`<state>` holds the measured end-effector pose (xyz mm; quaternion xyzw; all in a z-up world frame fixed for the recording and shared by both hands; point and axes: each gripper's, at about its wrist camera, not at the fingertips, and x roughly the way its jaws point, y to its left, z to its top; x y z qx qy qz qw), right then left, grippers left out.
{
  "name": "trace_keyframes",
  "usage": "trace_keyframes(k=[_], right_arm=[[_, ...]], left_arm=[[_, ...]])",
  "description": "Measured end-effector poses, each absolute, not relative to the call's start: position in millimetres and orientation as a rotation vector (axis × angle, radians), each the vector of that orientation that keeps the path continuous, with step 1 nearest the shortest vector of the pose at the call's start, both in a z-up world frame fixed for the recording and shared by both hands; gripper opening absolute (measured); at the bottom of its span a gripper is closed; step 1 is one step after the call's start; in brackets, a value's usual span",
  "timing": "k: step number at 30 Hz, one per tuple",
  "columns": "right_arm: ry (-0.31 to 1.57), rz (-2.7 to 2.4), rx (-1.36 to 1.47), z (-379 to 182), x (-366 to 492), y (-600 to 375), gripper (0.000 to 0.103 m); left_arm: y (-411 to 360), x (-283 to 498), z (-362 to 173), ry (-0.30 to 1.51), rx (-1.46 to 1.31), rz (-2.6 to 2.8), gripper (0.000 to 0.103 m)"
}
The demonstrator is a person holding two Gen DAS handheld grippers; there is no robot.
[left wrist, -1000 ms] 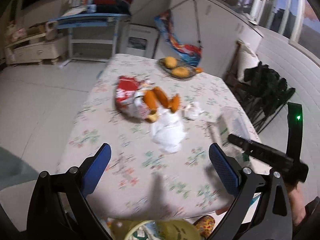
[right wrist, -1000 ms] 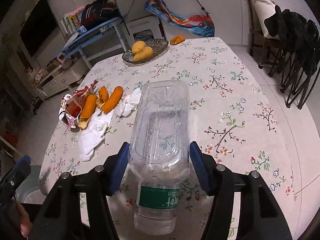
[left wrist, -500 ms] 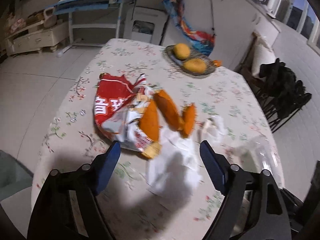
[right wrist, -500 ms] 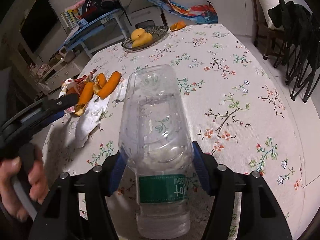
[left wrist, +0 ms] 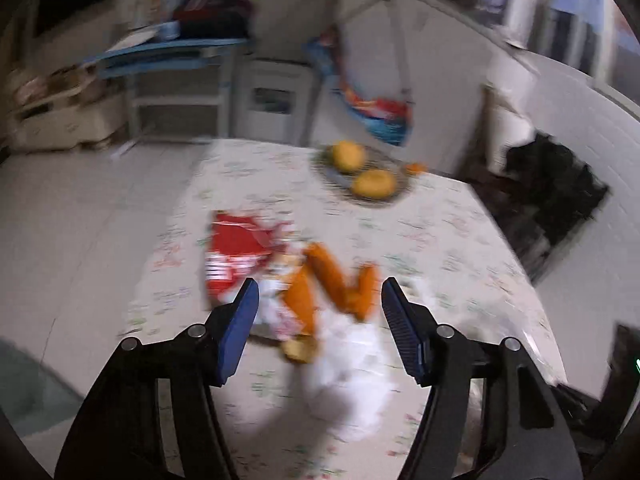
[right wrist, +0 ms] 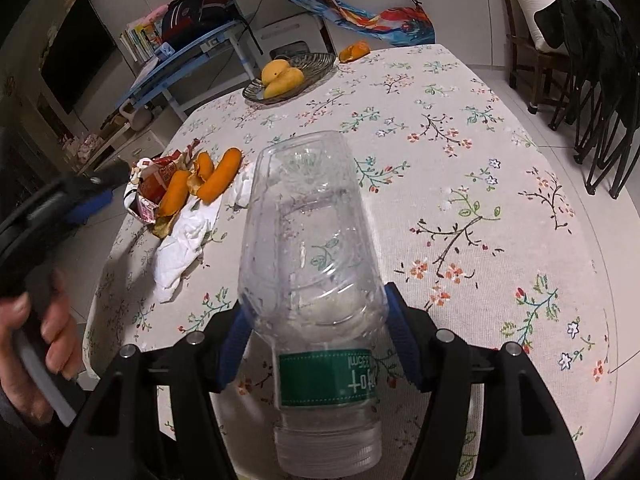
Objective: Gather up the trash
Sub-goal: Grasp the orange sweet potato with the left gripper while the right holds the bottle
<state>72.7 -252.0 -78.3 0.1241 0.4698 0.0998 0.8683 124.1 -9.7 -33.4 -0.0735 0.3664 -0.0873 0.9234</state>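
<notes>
Above the floral counter [right wrist: 460,152], the right tongs [right wrist: 316,316] clamp a clear plastic bottle [right wrist: 308,240], base pointing forward; the left tongs [left wrist: 316,300] hover spread wide and empty over the orange peels [left wrist: 324,284] and red wrapper [left wrist: 232,256]

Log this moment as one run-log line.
right gripper: shut on plastic bottle | left gripper: open, over peels and tissue | table

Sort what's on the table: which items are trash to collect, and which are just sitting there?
Trash to collect:
- clear plastic bottle, clamped in the right gripper
- red snack wrapper
- orange peels
- crumpled white tissue

Just lying about:
- fruit dish with yellow fruit
- floral tablecloth
</notes>
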Motion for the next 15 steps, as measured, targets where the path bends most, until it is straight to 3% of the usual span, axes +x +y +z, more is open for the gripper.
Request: trace_keyframes(k=[15], right_arm=[[0.974,0.215,0.249,-79.1,73.4,-250.2,0.065]], left_arm=[[-77.6,193.9,-70.7,0.890,0.082,-0.334,0.058]])
